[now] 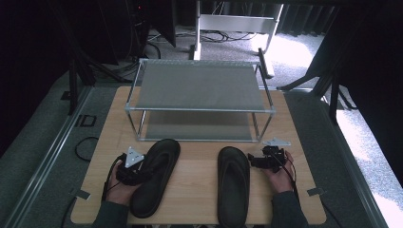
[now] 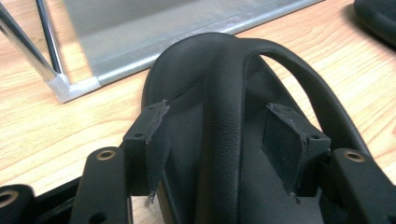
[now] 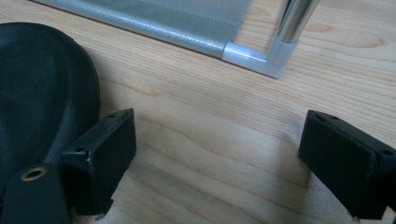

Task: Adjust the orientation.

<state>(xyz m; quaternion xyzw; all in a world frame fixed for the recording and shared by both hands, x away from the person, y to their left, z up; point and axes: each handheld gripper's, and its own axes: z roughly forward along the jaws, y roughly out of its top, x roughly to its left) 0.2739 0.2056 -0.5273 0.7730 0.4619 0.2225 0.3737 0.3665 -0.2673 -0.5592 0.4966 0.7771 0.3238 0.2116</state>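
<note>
Left gripper (image 1: 134,167): sits at the outer edge of the left sandal (image 1: 156,176), jaws reaching in over the sole. In the left gripper view the sandal's strap (image 2: 219,135) runs straight up between the two pads (image 2: 156,140), which stand apart with a gap on each side of it, not yet pinching. The strap's line follows the gripper's own forward axis, so closing would take it across its width. Sandal's long axis tilts, toe up and away toward the near left foot of the shoe rack (image 1: 199,85).

Right gripper (image 1: 260,161): lies just outside the right sandal (image 1: 233,184), near its toe end, jaws pointing inward toward it. In the right gripper view the jaws are spread wide over bare table (image 3: 224,140); the sandal's rounded edge (image 3: 46,93) lies beside the left-hand jaw (touching or just short, cannot tell). It holds nothing.

Judgement: each hand has its own sandal nearest; the left one is set for a strap grasp, the right needs to shift sideways onto its sandal first. Rack's lower shelf lies straight ahead of both.
</note>
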